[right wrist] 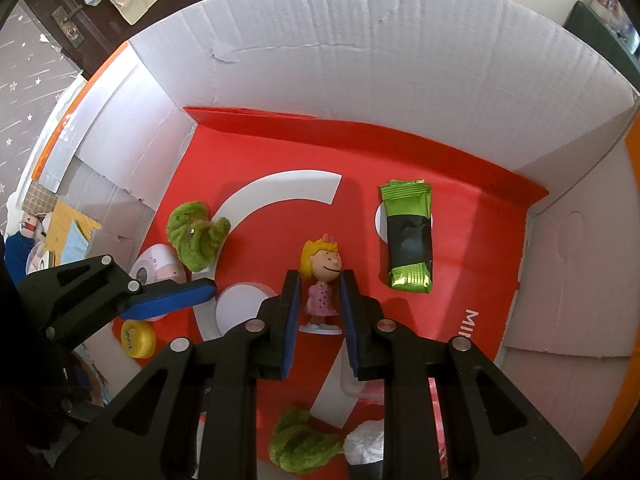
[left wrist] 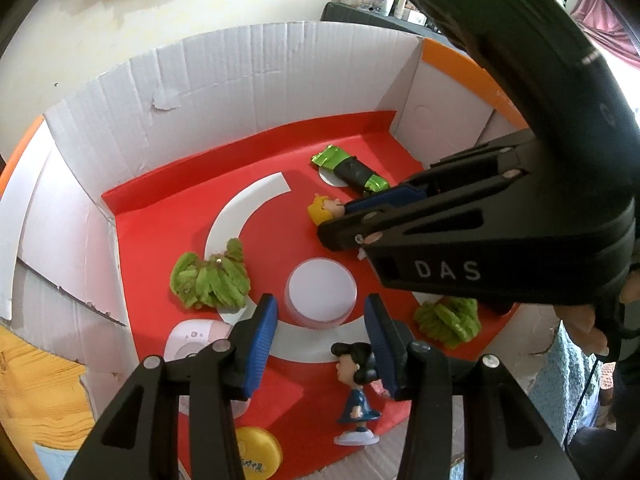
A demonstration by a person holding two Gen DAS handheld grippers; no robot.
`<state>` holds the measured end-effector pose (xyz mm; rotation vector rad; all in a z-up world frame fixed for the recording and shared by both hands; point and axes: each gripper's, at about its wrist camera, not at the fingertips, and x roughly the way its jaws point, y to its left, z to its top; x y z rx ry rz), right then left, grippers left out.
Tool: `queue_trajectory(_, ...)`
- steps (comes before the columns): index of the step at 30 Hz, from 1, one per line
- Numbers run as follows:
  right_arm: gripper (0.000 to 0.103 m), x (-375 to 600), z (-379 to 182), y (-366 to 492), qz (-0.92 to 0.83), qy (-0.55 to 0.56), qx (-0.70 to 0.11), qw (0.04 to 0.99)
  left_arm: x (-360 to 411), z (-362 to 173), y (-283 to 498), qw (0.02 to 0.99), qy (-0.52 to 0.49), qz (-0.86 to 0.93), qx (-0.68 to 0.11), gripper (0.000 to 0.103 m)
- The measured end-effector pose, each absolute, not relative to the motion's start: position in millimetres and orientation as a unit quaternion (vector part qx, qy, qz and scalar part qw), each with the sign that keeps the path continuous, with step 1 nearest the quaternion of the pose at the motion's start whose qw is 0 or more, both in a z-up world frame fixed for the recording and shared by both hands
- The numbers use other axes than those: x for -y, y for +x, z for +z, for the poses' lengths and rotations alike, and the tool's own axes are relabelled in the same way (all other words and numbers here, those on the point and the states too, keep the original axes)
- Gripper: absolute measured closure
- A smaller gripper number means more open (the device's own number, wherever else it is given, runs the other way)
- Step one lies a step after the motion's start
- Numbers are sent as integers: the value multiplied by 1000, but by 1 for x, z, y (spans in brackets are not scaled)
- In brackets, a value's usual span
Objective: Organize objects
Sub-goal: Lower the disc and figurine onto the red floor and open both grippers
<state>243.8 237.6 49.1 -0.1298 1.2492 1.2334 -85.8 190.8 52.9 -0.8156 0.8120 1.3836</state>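
several items sit in the cardboard box (right wrist: pixel 360 40) already: green snack packet (right wrist: pixel 408 236), two green fuzzy bundles (right wrist: pixel 196 236), white round lid (left wrist: pixel 322 292). right gripper (right wrist: pixel 320 300) straddles the blonde figurine (right wrist: pixel 322 280), jaws just apart, not pinching yet. left gripper (left wrist: pixel 320 328) is spread, empty, beside the dark-haired figurine (left wrist: pixel 358 392). sorting looks partway done.

Left wrist view: looks steeply down into the cardboard box (left wrist: pixel 248 76) from its near left side, close above the red liner (left wrist: pixel 168 216); right wrist view: looks down from close above the box centre, facing the far wall; both views share the liner, the blonde figurine (right wrist: pixel 322 280), the green packet (right wrist: pixel 409 236) and the white round lid (left wrist: pixel 322 290).
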Motion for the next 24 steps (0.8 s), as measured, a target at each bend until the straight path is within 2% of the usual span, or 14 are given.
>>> queue_trajectory(24,83,-213,77,237,534,-59,-521,664,-160,78,-71,628,-344,612,-336,55)
